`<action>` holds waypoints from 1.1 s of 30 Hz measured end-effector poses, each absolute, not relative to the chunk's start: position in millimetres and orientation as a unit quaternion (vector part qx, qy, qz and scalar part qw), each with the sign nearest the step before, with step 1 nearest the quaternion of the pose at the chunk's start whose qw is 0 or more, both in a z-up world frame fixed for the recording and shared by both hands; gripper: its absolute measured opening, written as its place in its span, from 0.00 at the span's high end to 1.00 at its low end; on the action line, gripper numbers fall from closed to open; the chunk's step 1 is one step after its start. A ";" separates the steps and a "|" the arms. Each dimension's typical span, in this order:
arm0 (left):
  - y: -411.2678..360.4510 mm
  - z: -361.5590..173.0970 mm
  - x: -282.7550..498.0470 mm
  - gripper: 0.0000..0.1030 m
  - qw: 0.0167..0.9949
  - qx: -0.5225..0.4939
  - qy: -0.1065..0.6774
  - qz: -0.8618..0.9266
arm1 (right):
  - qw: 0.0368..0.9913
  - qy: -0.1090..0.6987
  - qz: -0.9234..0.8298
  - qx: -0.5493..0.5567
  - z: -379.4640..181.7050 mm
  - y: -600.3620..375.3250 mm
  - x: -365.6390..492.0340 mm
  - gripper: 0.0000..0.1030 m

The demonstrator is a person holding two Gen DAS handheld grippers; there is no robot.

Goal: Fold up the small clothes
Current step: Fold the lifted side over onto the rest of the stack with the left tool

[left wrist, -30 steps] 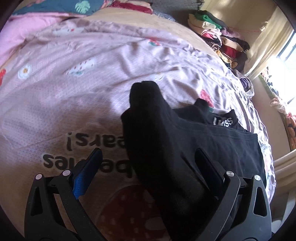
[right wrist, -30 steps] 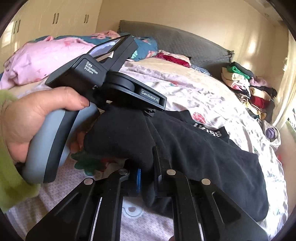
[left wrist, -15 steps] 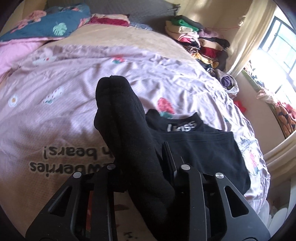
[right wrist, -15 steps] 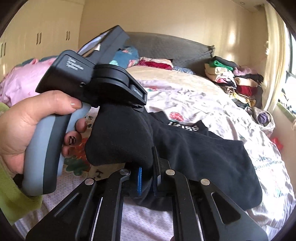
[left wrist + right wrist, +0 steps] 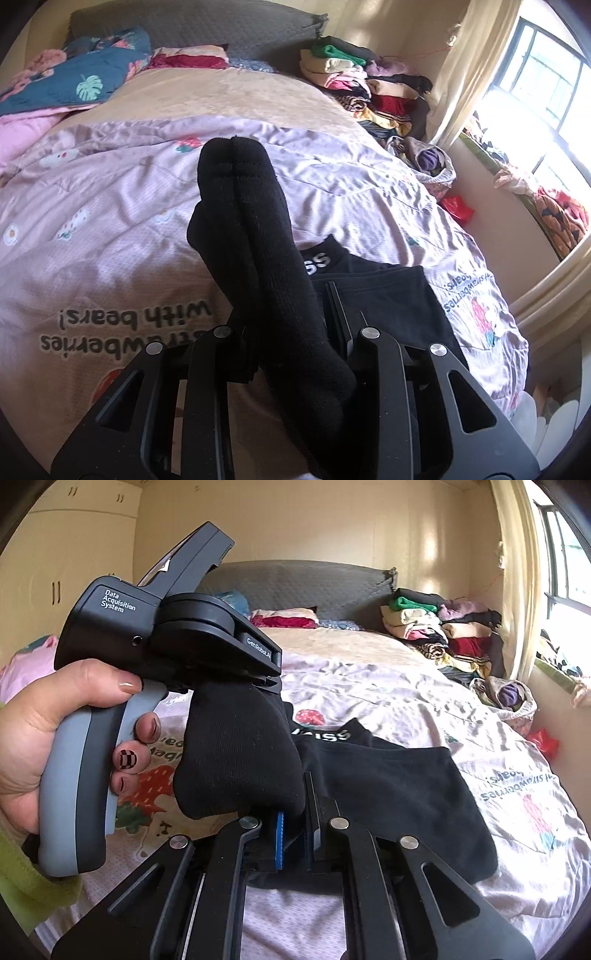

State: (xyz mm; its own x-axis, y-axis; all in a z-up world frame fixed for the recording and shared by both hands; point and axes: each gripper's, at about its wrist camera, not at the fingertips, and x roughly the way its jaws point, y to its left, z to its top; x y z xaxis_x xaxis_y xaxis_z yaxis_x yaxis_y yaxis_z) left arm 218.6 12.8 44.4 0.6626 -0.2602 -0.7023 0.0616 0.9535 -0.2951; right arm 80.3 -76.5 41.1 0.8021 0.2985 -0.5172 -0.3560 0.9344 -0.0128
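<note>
A pair of black socks (image 5: 251,229) is held up over the bed between both grippers. My left gripper (image 5: 291,328) is shut on one end of them, and the socks stand up and away from its fingers. In the right wrist view my right gripper (image 5: 295,834) is shut on the other end of the black socks (image 5: 240,753), its blue pads pinching the fabric. A hand (image 5: 44,731) holds the left gripper's handle just above and to the left. A black garment (image 5: 399,786) with white letters on its waistband lies flat on the quilt behind the socks.
The bed has a pale pink quilt (image 5: 110,206) printed with bears and strawberries. A pile of folded clothes (image 5: 369,85) sits at the back right by the curtain, with a bag of clothes (image 5: 432,162) below it. Pillows and a grey headboard (image 5: 207,26) lie at the far end.
The left gripper's jaws closed on the socks. Both grippers rose with the socks, and both views now take in more of the headboard and window.
</note>
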 end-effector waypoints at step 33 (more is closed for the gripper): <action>-103.6 31.6 235.5 0.79 0.892 -0.073 0.425 -0.136 | 0.944 0.301 0.126 0.047 19.9 -169.2 80.6 0.93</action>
State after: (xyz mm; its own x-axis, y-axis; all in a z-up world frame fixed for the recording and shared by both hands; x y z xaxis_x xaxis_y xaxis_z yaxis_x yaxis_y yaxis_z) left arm 235.5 -103.6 31.6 0.6024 -0.3039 -0.7381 0.1807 0.9526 -0.2448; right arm 80.6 -169.2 19.9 0.7869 0.2668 -0.5564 -0.2107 0.9637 0.1640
